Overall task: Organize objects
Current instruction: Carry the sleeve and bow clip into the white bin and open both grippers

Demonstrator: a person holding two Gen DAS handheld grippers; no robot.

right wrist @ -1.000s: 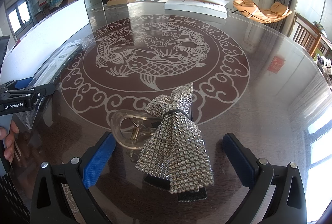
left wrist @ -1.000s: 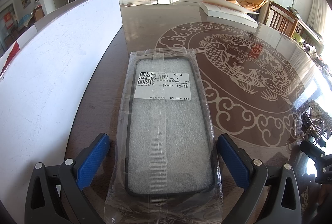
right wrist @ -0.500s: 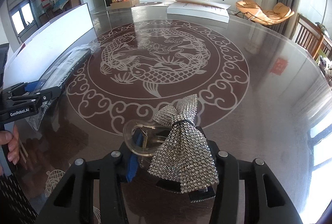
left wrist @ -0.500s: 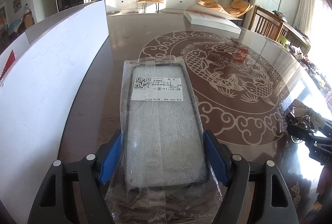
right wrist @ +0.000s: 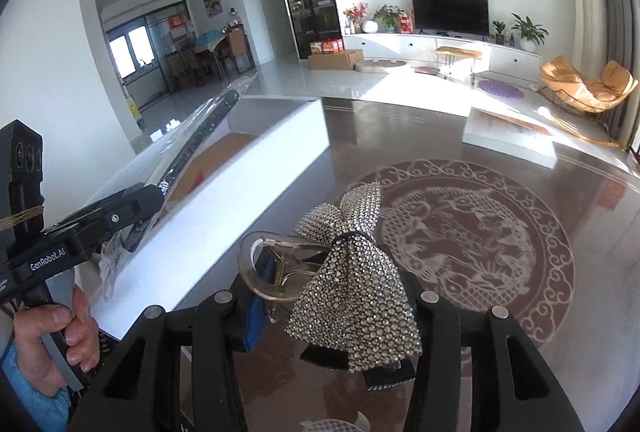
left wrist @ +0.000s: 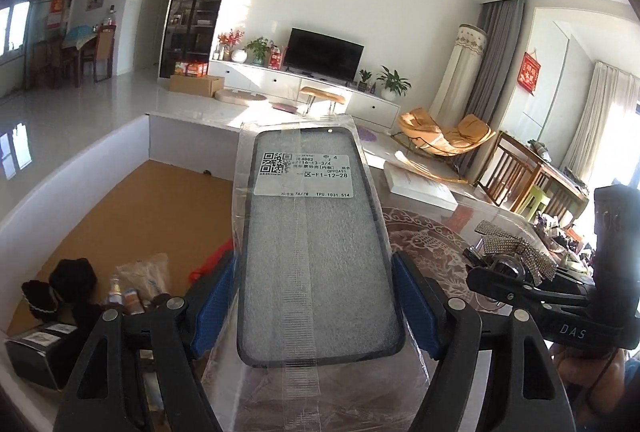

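Observation:
My left gripper [left wrist: 316, 308] is shut on a phone case in a clear plastic bag [left wrist: 312, 232], dark-rimmed with a white barcode label. It holds the case in the air, tilted up, above the right wall of a white storage box [left wrist: 72, 172]. My right gripper [right wrist: 332, 316] is shut on a rhinestone bow hair clip [right wrist: 352, 288] with a clear plastic claw, lifted above the table. The bow also shows in the left wrist view [left wrist: 516, 256], and the bagged case in the right wrist view [right wrist: 196, 144].
The box has a brown floor and holds dark items, a black carton [left wrist: 36, 352] and small packets [left wrist: 144, 276] at its near end. The dark table bears a fish pattern [right wrist: 472, 228]. A flat white box [right wrist: 512, 136] lies at the table's far side.
Both grippers closed on their objects, then lifted them off the table. The left gripper moved left and up with the case over the box; the right rose with the bow clip.

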